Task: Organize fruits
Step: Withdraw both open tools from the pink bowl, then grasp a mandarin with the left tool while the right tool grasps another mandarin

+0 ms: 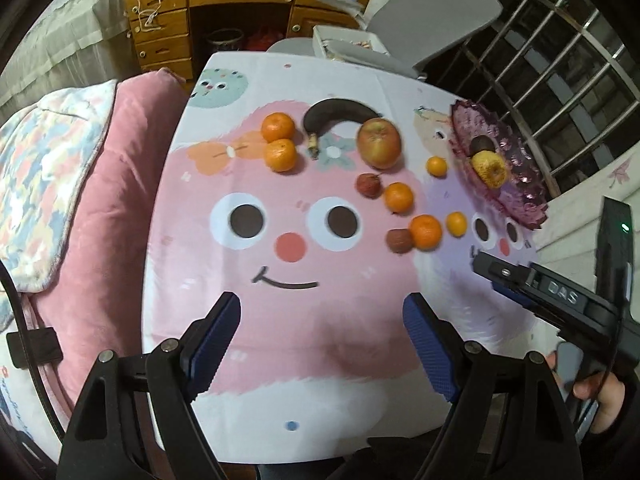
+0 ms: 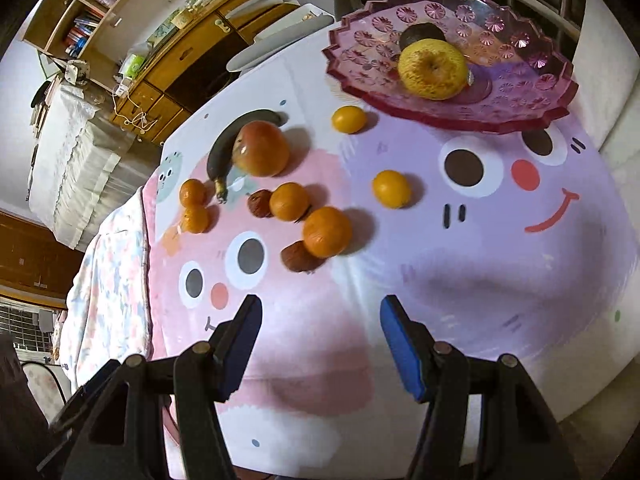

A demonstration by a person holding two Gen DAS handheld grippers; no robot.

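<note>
Fruit lies spread over a cartoon tablecloth [image 1: 280, 184]: a dark banana [image 1: 336, 114], a red apple [image 1: 379, 143], several oranges such as one [image 1: 426, 232] near a brown wrinkled fruit [image 1: 399, 240], and small yellow citrus [image 1: 456, 224]. A pink glass dish [image 2: 532, 76] at the far right holds a yellow apple [image 2: 434, 68] and a dark fruit [image 2: 420, 34]. My left gripper [image 1: 320, 312] hovers open over the cloth's near part, nothing between its blue pads. My right gripper [image 2: 320, 316] is open and empty too, short of the nearest orange [image 2: 327, 231].
A pink cushion [image 1: 116, 184] and patterned blanket [image 1: 44, 160] lie left of the table. A wooden desk [image 1: 224, 12] and grey chair [image 1: 432, 20] stand behind it. A metal window grille [image 1: 560, 60] is at the right. The other hand-held gripper body [image 1: 560, 300] shows at the right edge.
</note>
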